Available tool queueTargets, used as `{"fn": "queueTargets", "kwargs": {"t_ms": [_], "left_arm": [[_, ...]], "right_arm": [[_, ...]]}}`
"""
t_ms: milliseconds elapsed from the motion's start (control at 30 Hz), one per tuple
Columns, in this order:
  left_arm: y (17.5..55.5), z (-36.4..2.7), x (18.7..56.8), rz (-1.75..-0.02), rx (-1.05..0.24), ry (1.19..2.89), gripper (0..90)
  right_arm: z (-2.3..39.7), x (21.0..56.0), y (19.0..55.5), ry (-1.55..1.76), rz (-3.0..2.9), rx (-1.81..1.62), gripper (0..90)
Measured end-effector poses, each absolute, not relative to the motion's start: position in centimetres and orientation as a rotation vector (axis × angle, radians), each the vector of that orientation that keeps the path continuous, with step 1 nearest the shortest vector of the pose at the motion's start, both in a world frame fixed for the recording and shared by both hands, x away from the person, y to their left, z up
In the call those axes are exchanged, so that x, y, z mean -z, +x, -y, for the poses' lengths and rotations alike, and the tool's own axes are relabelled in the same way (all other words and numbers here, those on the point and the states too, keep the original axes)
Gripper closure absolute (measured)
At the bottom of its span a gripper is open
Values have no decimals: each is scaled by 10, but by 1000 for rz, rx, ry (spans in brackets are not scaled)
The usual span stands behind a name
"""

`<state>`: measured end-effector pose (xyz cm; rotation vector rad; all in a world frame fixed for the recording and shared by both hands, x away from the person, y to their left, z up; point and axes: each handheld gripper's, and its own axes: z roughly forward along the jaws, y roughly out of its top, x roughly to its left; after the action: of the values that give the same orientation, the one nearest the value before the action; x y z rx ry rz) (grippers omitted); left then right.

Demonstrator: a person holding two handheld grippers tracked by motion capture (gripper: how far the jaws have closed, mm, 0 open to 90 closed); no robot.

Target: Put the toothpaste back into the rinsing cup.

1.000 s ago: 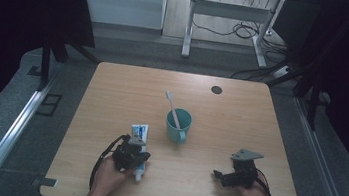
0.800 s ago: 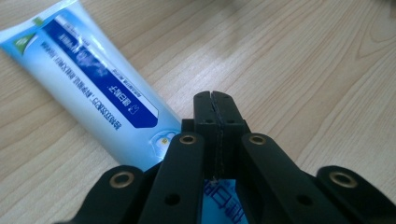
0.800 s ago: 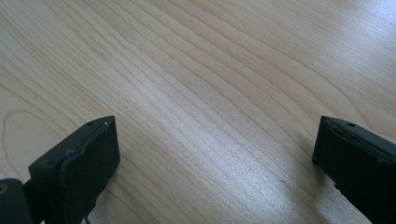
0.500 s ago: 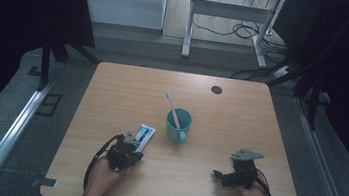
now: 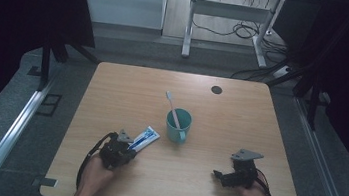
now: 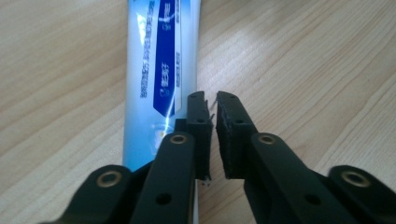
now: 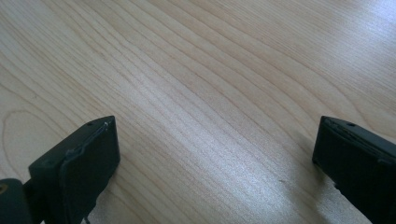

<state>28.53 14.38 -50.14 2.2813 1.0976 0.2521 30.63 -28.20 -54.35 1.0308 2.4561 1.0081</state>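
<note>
**Toothpaste tube lying flat by the left gripper, near the table's front edge**

The tube [image 5: 145, 137] lay flat on the table [image 5: 241, 111], left of centre and close to the front edge, its far end pointing toward the cup [image 5: 178, 125]. The left gripper [image 5: 128, 149] sat at the tube's near end; in the left gripper view the tube [image 6: 159, 70] ran up and away just beside the left jaw, while the left gripper [image 6: 214, 109] had its jaws almost together, having just opened a crack, with nothing pinched between them. The teal cup stood near the table's middle, just beyond the tube, with a toothbrush [image 5: 171, 105] leaning in it. The right gripper [image 5: 217, 174] rested well apart toward the front right corner; in the right gripper view its jaws were spread wide over bare wood. A dark round hole [image 5: 216, 89] marked the back edge.
</note>
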Motion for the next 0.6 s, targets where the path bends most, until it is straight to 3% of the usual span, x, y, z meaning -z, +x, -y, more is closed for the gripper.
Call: {"fn": "queueTargets", "kwargs": {"t_ms": [267, 600], "left_arm": [[288, -146, 491, -1101, -293, 2313, 627], [300, -153, 490, -1177, -215, 2397, 413]], "right_arm": [[282, 543, 306, 1031, -2456, -1008, 3], [282, 543, 306, 1031, -2456, -1008, 3]]}}
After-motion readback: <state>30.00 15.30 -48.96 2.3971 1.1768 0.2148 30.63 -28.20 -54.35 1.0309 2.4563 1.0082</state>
